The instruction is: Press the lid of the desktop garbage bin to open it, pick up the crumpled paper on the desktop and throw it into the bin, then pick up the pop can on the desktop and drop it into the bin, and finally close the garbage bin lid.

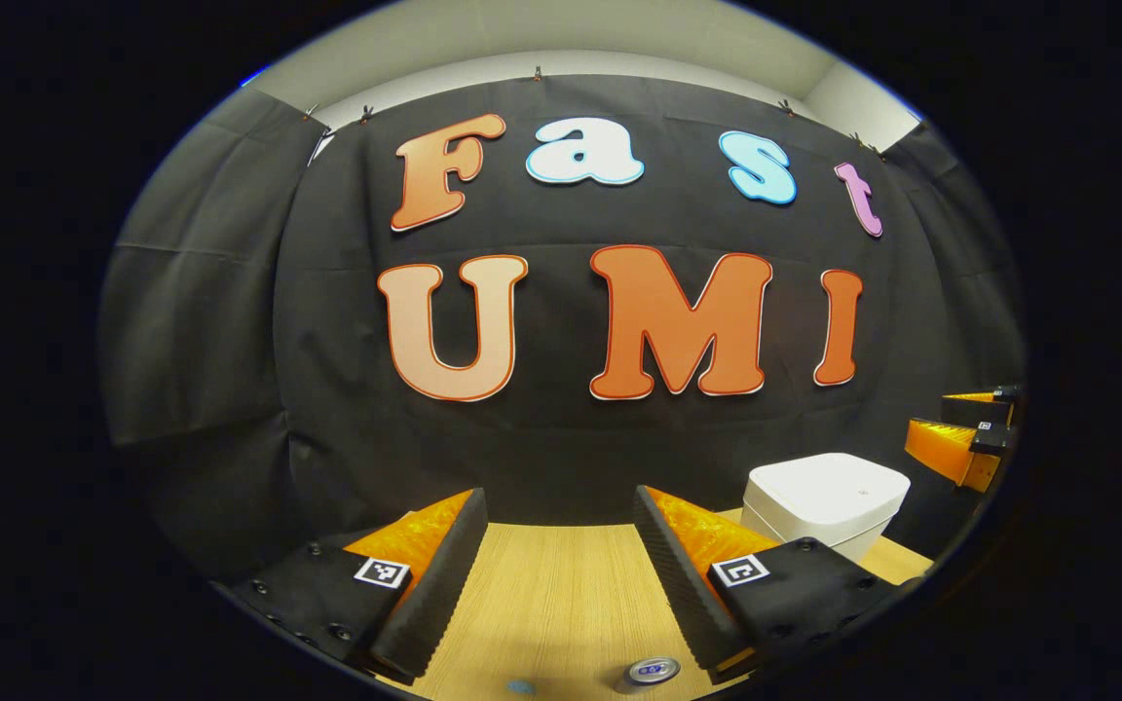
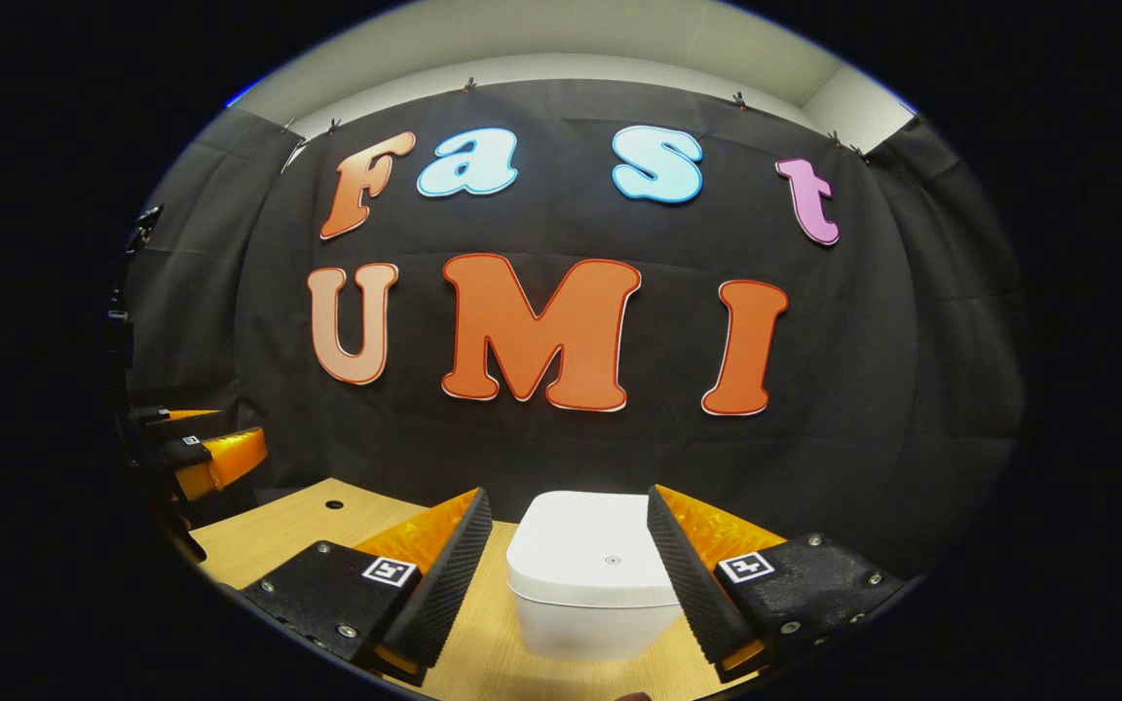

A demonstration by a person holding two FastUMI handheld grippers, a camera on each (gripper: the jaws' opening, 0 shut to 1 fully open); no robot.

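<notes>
The white garbage bin [image 2: 600, 574] stands on the wooden desktop [image 2: 269, 535] with its lid down, straight ahead between the fingers of my right gripper [image 2: 566, 511], which is open and held above and short of it. In the left gripper view the same bin [image 1: 824, 501] is off to the right. My left gripper [image 1: 561, 506] is open over bare wood. The top of the pop can [image 1: 651, 671] peeks in at the bottom edge, below and between its fingers. The other gripper [image 1: 970, 438] hangs at the far right, beyond the bin.
The black cloth wall closes off the back of the desktop [image 1: 561, 584] just behind the bin. A small dark hole [image 2: 334, 504] marks the wood at the left in the right gripper view, near the other gripper [image 2: 196, 453]. A faint blue spot [image 1: 520, 686] lies by the can.
</notes>
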